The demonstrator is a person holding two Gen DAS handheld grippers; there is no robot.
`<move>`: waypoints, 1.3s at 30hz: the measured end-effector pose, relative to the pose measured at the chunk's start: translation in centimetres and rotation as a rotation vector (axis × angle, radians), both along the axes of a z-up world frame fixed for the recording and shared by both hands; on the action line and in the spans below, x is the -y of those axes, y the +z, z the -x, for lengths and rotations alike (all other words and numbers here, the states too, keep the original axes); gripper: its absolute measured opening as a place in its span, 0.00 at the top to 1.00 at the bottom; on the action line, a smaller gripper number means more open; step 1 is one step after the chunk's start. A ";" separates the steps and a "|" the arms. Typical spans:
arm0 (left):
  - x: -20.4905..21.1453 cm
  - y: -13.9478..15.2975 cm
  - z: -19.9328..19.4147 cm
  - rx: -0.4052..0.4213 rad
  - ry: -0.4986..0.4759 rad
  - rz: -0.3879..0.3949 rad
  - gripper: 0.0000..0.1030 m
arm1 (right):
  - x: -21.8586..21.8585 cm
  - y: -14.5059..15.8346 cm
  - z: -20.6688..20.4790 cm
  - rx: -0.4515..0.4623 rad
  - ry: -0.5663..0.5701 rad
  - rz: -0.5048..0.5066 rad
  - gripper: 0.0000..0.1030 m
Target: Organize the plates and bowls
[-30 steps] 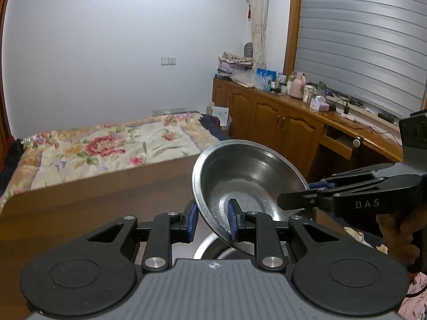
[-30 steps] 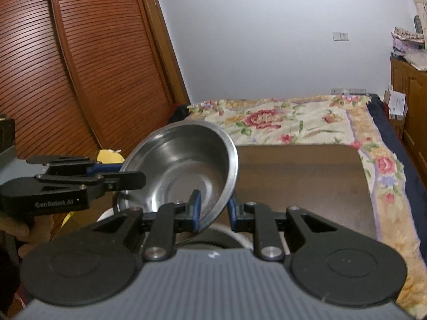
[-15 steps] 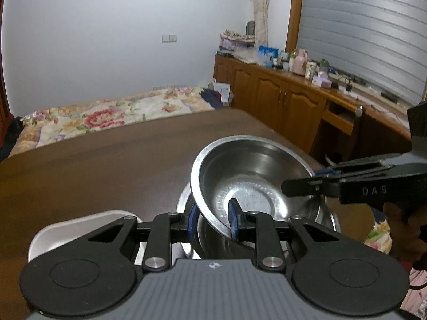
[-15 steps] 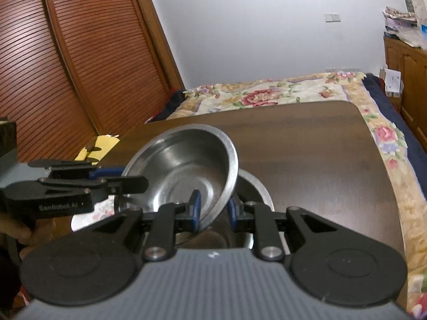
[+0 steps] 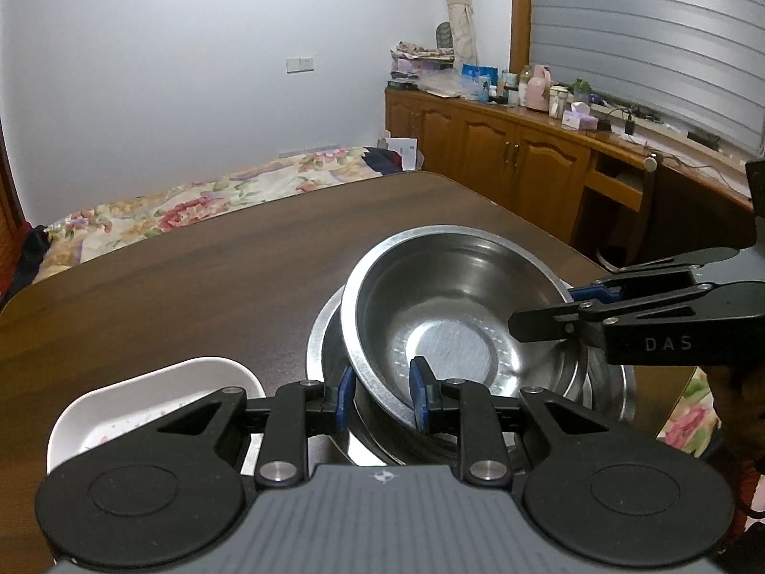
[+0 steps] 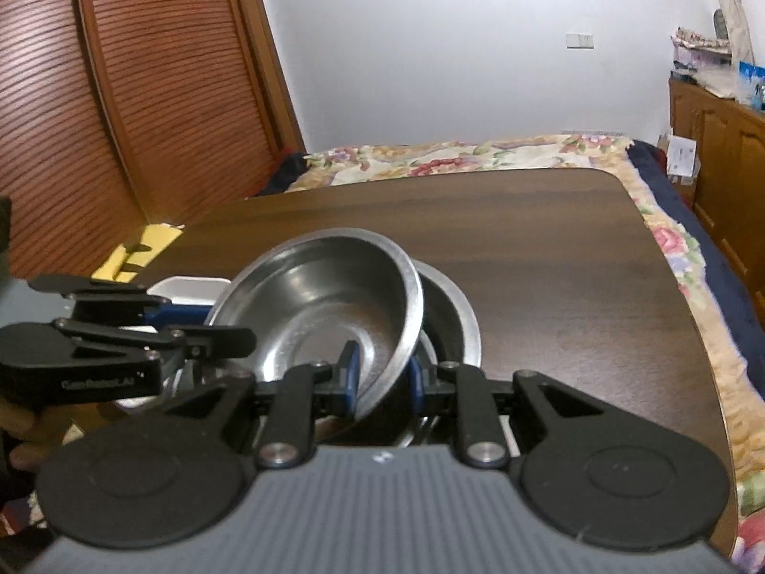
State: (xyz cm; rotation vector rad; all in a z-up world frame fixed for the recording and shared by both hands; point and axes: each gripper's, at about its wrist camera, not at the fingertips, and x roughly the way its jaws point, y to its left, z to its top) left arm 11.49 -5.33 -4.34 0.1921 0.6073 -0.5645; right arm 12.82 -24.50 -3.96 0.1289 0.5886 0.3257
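Steel on steel: a round stainless-steel bowl [image 5: 449,315] sits tilted inside a wider stainless-steel bowl [image 5: 617,397] on the dark brown wooden bench [image 5: 191,287]. Left gripper [image 5: 380,394] pinches the upper bowl's near rim at 6 o'clock, blue pads either side of the wall. Right gripper [image 6: 380,378] pinches the rim across from it. White rounded-square ceramic dish [image 5: 143,402] lies just beside the bowls, at 9 o'clock.

The upper steel bowl [image 5: 459,315] hides most of the lower bowl [image 5: 617,382].
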 end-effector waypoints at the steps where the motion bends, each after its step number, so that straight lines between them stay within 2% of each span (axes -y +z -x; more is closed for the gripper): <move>1: 0.0 0.0 0.0 0.002 0.000 -0.001 0.74 | 0.0 0.0 0.1 0.007 0.000 0.002 0.78; 9: 0.3 -0.8 0.2 0.028 0.011 -0.041 0.75 | -0.3 0.0 0.6 0.060 0.004 0.086 0.78; 23: -0.8 -0.2 0.3 0.029 0.032 0.011 0.75 | -0.8 0.4 0.5 0.056 0.031 0.145 0.79; 29: -1.2 0.3 0.6 0.041 0.042 0.043 0.74 | -0.6 0.6 0.7 0.060 0.023 0.132 0.78; 35: -1.2 0.7 1.2 0.083 0.048 0.061 0.51 | 0.1 0.9 1.1 0.095 -0.012 0.100 0.78; 37: -1.2 0.7 1.4 0.095 0.056 0.065 0.36 | 0.4 0.9 1.4 0.113 -0.031 0.079 0.78; 39: -1.4 0.5 1.6 0.109 0.065 0.070 0.26 | 0.5 0.8 1.7 0.135 -0.052 0.073 0.78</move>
